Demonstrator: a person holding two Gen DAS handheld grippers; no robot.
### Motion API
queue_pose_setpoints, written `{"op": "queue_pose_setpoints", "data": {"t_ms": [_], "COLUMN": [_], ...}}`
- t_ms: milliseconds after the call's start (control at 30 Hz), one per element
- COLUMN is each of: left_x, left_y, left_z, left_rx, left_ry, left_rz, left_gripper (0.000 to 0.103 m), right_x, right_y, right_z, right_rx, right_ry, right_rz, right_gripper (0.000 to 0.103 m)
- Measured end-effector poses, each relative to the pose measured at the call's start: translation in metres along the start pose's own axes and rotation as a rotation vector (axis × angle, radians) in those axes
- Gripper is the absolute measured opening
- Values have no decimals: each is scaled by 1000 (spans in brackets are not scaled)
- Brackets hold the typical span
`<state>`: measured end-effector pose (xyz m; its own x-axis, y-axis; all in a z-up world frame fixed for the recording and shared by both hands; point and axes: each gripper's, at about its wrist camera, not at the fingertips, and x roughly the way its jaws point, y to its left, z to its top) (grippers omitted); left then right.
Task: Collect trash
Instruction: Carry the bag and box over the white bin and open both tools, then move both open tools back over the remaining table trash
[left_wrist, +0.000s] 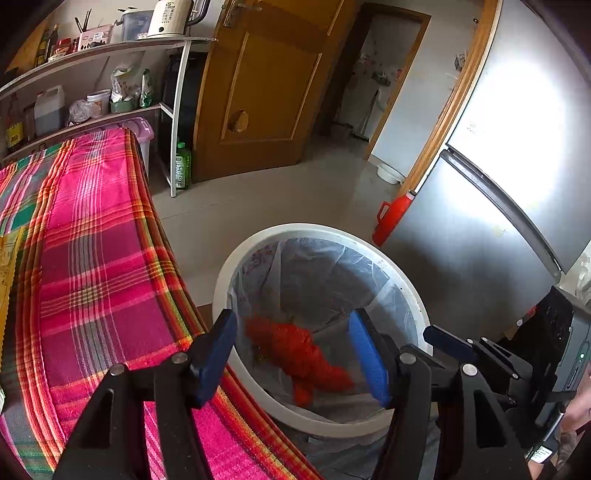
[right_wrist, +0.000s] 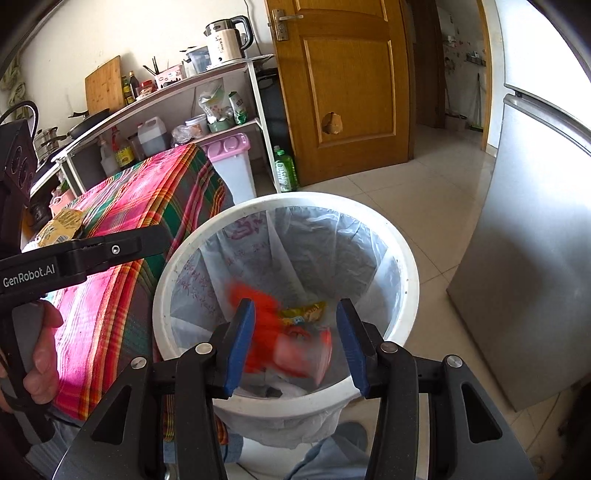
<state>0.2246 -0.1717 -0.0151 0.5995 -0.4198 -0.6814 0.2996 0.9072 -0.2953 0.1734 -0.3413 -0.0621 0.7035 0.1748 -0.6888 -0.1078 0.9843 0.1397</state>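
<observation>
Kitchen with a tiled floor, a wooden door (right_wrist: 351, 92) and a steel refrigerator (left_wrist: 491, 184). A white waste bin (right_wrist: 406, 258) lined with a clear plastic bag (right_wrist: 332, 243) stands on the floor, directly beside a table covered in a pink plaid cloth (left_wrist: 96, 266).

Left gripper (left_wrist: 295, 354) is poised above the bin mouth with its blue pads apart; nothing sits between them. Right gripper (right_wrist: 295, 343) is also above the bin, jaws spread, gripping nothing.

Trash: a red wrapper (left_wrist: 299, 350) lies inside the bin, blurred in the right wrist view, with a yellow packet (right_wrist: 306, 312) next to it. One more yellow packet (right_wrist: 61, 225) remains on the cloth, beyond the bin.
</observation>
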Motion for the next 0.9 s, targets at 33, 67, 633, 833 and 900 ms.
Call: {"op": "queue_pose_setpoints", "data": {"t_ms": [33, 67, 633, 833, 900], "left_x": [-1, -3, -77, -105, -115], "left_y": [0, 0, 9, 21, 25], "left_z": [0, 0, -10, -19, -23], "left_rx": [-1, -1, -5, -4, -3], "left_ry": [-4, -9, -157, -197, -208], "left_rz": [0, -1, -18, 10, 21], "left_gripper": [66, 66, 66, 66, 66], "right_x": [-1, -1, -51, -68, -72], "right_y": [0, 0, 32, 55, 62], "right_z": [0, 0, 9, 12, 12], "right_rx": [-1, -2, -63, -101, -111], "right_ry": [-2, -3, -102, -133, -140], "right_rz": [-2, -4, 1, 18, 26], "right_gripper": [47, 47, 47, 48, 48]}}
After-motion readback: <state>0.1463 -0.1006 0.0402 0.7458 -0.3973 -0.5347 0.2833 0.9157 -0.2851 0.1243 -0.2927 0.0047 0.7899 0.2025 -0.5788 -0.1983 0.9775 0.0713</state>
